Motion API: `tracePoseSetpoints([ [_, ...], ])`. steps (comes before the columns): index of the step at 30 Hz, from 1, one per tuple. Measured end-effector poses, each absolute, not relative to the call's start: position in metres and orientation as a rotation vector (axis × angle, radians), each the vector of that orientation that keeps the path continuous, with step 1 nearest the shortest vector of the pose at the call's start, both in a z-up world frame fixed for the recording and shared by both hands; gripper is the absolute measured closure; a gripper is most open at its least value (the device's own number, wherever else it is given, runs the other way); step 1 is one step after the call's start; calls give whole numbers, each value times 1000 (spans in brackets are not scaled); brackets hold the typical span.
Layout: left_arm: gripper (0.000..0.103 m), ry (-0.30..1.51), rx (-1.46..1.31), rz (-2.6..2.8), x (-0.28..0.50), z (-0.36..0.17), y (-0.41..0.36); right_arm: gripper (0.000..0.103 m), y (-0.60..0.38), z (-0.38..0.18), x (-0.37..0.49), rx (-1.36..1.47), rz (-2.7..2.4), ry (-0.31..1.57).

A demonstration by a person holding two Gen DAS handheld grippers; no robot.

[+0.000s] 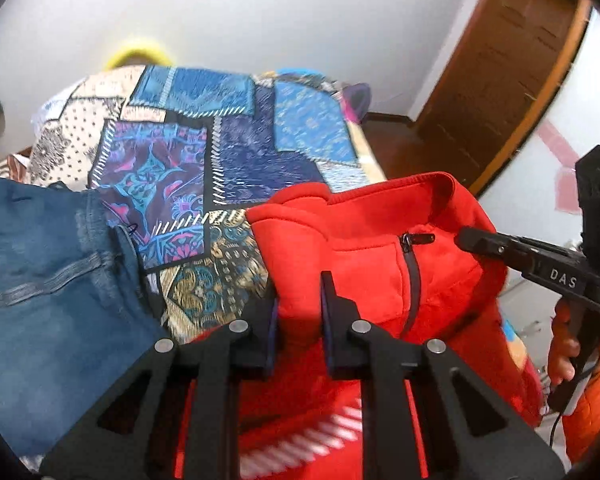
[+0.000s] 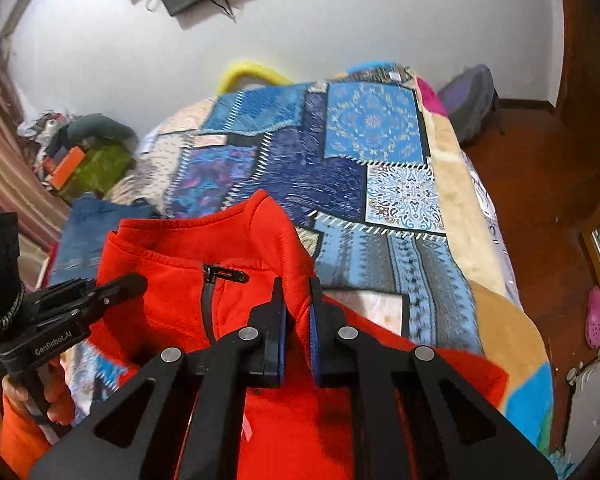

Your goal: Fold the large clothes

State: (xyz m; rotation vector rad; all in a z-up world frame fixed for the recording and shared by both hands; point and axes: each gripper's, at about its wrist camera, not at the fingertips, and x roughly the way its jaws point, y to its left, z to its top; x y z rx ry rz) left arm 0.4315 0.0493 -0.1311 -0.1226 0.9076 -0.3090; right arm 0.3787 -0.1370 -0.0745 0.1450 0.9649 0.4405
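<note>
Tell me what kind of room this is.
Most likely a bedroom in a home: a bed under a patchwork bedspread, a wooden door, and clothes such as jeans lying on the bed.

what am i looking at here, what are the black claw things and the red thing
Each black claw is a hand-held tool with two fingers, one in each of a person's hands; there is no robot arm. A camera sits on each tool and looks along its fingers, so one picture comes from the left tool and the other from the right tool. Each picture also shows the other tool from the side. The red thing is a fleece jacket with a zip. Both tools pinch it near the collar, one on each side. Below is a bed with a patchwork quilt, and jeans lie beside the jacket.
</note>
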Motion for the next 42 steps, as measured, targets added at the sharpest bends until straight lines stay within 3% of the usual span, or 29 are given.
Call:
tracePoseSetpoints([
  [6, 86, 894, -97, -365, 366, -111, 43, 95, -146, -58, 316, 134, 491, 947],
  [16, 84, 946, -13, -381, 282, -127, 25, 95, -147, -73, 242, 78, 481, 972],
  [26, 67, 987, 61, -332, 235, -148, 19, 86, -156, -82, 202, -43, 471, 990],
  [32, 64, 947, 28, -316, 220, -127, 36, 86, -168, -56, 186, -77, 460, 927],
  [38, 47, 841, 38, -268, 214, -94, 55, 85, -178, -31, 193, -7, 435, 848],
  [42, 47, 843, 9, -217, 231, -93, 67, 85, -172, -30, 213, 16, 428, 855],
])
